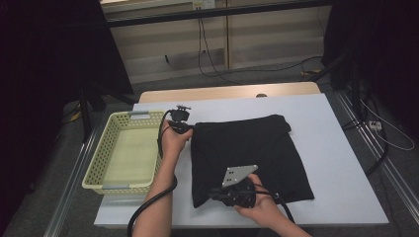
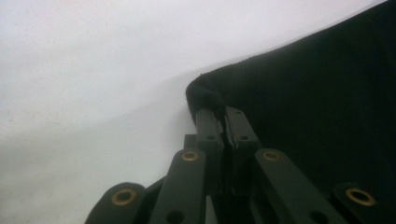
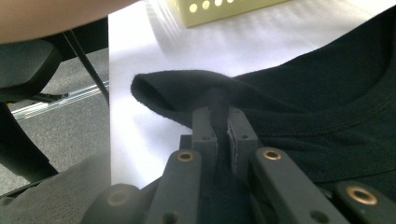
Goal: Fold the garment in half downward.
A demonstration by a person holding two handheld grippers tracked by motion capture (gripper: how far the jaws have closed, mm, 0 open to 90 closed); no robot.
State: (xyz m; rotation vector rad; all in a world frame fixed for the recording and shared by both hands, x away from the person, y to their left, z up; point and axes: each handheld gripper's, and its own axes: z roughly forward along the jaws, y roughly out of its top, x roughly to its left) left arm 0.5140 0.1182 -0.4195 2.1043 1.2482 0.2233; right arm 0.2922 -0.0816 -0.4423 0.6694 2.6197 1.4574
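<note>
Right claw (image 1: 217, 193) clamped on black garment's (image 1: 249, 148) near edge.
Left claw (image 1: 190, 129) pinches its far-left corner beside the yellow basket (image 1: 106, 148) on the white surface (image 1: 336, 163).

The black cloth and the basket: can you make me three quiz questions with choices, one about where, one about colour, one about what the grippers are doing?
1. Where is the basket?
A. left of the cloth
B. on the cloth
C. on the floor

2. What colour is the basket?
A. red
B. pale yellow
C. blue

3. What are the grippers doing?
A. both open
B. one holds the basket
C. both pinch the cloth

Answers:
1 A, it stands by the cloth's left edge.
2 B, its walls look pale yellow.
3 C, the left gripper and right gripper each clamp a cloth edge.
</note>
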